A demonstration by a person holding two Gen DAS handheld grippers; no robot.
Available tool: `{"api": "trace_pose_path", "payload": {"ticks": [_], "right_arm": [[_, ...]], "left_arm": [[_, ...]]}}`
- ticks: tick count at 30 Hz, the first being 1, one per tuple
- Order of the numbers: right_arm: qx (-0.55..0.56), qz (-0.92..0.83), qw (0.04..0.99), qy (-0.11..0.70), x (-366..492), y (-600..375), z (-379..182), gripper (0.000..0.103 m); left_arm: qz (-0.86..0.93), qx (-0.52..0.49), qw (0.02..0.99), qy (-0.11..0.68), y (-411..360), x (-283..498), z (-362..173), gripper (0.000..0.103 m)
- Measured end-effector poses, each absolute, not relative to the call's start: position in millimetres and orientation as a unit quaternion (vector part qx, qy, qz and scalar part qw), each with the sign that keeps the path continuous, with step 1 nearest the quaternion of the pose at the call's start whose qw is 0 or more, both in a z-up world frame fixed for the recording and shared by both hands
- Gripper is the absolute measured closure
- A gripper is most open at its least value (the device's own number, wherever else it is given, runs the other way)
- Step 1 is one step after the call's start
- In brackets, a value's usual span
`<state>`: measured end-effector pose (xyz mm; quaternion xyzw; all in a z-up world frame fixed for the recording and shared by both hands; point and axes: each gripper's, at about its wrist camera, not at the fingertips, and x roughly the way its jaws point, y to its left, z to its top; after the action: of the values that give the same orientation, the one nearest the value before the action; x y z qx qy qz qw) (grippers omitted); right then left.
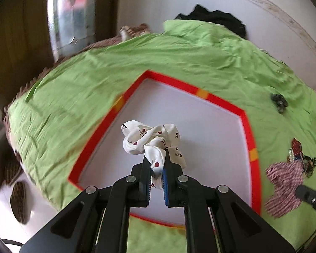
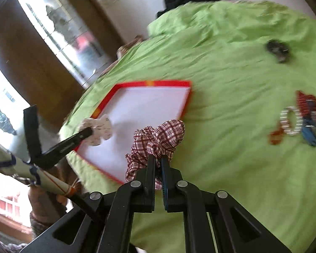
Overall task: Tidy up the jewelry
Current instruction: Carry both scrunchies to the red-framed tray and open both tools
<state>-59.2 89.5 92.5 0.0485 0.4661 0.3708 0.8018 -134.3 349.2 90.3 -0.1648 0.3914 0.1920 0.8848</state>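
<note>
My left gripper (image 1: 157, 158) is shut on a white cherry-print scrunchie (image 1: 149, 139) and holds it above the white floor of a red-rimmed tray (image 1: 172, 82). The tray lies on a green bedsheet (image 1: 84, 88). In the right wrist view my right gripper (image 2: 158, 158) is shut on a red plaid scrunchie (image 2: 160, 137), just off the tray's near right corner (image 2: 187, 97). That view also shows the left gripper (image 2: 87, 132) with the white scrunchie (image 2: 99, 130) at the tray's left edge. The plaid scrunchie (image 1: 284, 185) appears at the right of the left wrist view.
A black hair clip (image 2: 277, 49) lies on the sheet to the far right. Closer to me on the right lies a heap with a pearl bracelet (image 2: 290, 122) and red and blue pieces (image 2: 309, 116). A black garment (image 1: 217, 19) lies at the bed's far end. Slippers (image 1: 19, 200) sit on the floor at left.
</note>
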Motion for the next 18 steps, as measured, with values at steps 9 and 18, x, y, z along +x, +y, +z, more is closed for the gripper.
{"api": "trace_pose_path", "payload": {"ticks": [9, 18], "right_arm": [[0.007, 0.378, 0.776, 0.505, -60, 145, 53, 0.097], [-0.003, 0.372, 0.791, 0.486, -59, 136, 59, 0.071]], "left_arm": [[0.211, -0.192, 0.867, 0.409, 373, -139, 72, 0.094], [0.218, -0.223, 0.867, 0.388, 373, -153, 85, 0.072]]}}
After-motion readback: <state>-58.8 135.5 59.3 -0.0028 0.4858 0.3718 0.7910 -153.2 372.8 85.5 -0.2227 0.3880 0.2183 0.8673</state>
